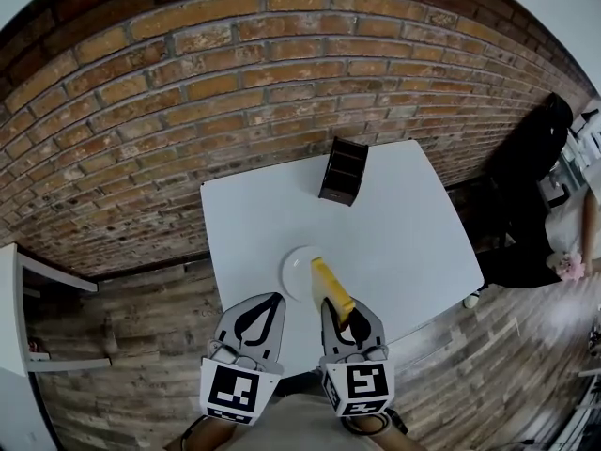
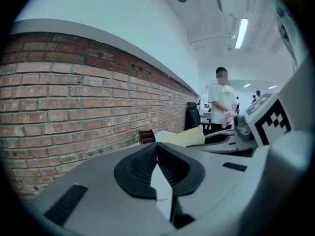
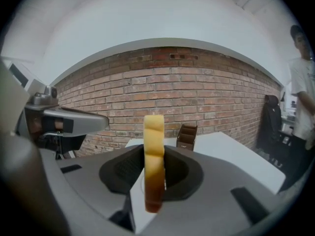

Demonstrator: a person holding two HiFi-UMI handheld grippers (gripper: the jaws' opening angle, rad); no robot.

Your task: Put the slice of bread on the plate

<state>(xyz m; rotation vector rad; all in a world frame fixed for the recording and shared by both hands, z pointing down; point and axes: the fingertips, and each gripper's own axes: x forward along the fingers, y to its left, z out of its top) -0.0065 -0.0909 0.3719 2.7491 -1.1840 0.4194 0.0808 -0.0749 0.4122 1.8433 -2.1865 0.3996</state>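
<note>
White surface [image 1: 404, 224] before brick wall [image 1: 188, 111]. Left hand-held gripper [image 1: 275, 299] and right hand-held gripper [image 1: 340, 310] side by side at near edge, pointing forward, slightly down. Left jaws pressed together, empty. Right pinching slice of bread [image 1: 331, 287] on edge; its far end overlaps right rim of plate [image 1: 293, 272] in head view.

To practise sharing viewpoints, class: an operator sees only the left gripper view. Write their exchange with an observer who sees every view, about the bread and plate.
Operator: How is the bread held?
Observer: Upright on edge, the right gripper shut on the bread slice.
Operator: Where is the plate?
Observer: The white plate sits on the table, ahead of that gripper.
Operator: Bread over it?
Observer: In the head view its tip overlaps the plate's right part.
</note>
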